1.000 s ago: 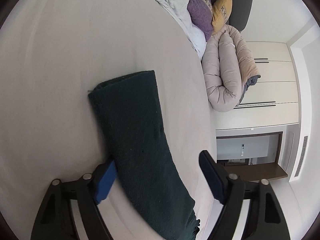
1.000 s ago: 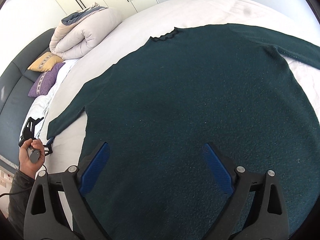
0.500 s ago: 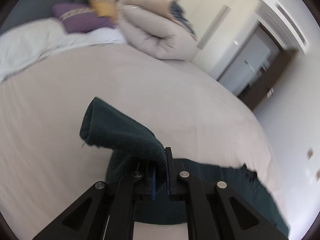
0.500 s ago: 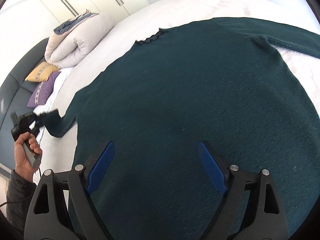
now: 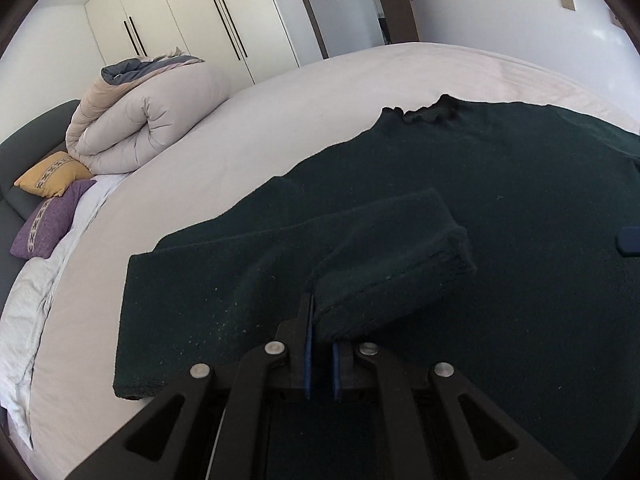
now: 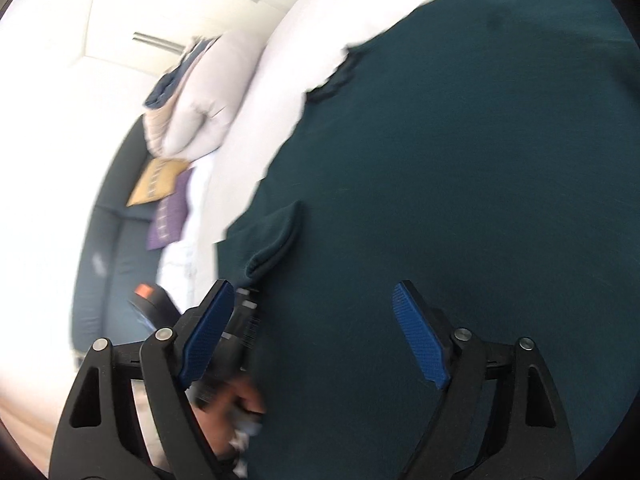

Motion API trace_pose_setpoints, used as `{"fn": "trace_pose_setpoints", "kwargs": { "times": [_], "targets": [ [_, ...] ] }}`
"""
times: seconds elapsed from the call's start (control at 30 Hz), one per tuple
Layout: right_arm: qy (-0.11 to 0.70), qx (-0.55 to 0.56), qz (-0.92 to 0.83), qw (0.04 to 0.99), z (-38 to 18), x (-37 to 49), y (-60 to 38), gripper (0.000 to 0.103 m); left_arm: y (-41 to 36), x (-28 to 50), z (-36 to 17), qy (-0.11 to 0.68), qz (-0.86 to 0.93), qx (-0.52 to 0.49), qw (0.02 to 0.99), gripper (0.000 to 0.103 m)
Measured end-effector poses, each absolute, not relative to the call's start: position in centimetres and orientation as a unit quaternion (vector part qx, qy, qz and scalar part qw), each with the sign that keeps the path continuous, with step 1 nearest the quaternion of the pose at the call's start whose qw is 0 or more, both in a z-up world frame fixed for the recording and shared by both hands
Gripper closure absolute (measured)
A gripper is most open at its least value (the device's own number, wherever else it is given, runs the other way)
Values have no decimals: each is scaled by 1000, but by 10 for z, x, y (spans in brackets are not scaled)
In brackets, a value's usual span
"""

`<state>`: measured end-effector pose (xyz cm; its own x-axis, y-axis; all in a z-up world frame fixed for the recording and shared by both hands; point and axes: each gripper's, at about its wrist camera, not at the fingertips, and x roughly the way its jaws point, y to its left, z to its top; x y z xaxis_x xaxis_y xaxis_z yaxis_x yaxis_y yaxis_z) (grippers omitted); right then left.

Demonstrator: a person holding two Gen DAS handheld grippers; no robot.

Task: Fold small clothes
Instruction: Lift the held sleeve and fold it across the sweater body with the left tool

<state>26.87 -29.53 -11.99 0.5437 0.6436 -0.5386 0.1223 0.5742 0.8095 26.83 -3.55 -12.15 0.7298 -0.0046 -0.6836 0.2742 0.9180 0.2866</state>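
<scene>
A dark green sweater (image 5: 500, 208) lies spread flat on the bed, its collar (image 5: 424, 112) at the far side. My left gripper (image 5: 320, 344) is shut on the sweater's sleeve (image 5: 384, 264) and holds the cuff end folded over the sweater's body. My right gripper (image 6: 316, 336) is open and empty, hovering just above the sweater (image 6: 460, 168). The folded sleeve (image 6: 276, 240) shows at its left, with the person's hand and the left gripper blurred below it.
The bed sheet (image 5: 224, 160) is pale and extends left and far. A rolled beige duvet (image 5: 140, 128) and yellow and purple cushions (image 5: 52, 196) lie at the headboard side. White wardrobes (image 5: 192, 24) and a doorway stand beyond the bed.
My left gripper closed on the sleeve, lifted it and carried it over onto the sweater's body. My right gripper stayed open and swung left over the sweater.
</scene>
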Motion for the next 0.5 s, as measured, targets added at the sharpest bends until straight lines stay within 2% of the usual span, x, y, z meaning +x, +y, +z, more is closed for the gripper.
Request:
{"fn": "trace_pose_setpoints", "kwargs": {
  "times": [0.17,0.37,0.43,0.5],
  "targets": [
    [496,504,196,679,-161,331,-260,30,-25,260,-126,356,-82,162,916,96],
    [508,535,205,644,-179,380,-225,42,-22,253,-123,342,-79,141,926,96],
    [520,523,211,642,-183,397,-209,59,-21,250,-122,337,-77,138,928,96],
    [531,509,214,643,-185,409,-194,71,-20,250,-121,337,-75,131,930,95]
  ]
}}
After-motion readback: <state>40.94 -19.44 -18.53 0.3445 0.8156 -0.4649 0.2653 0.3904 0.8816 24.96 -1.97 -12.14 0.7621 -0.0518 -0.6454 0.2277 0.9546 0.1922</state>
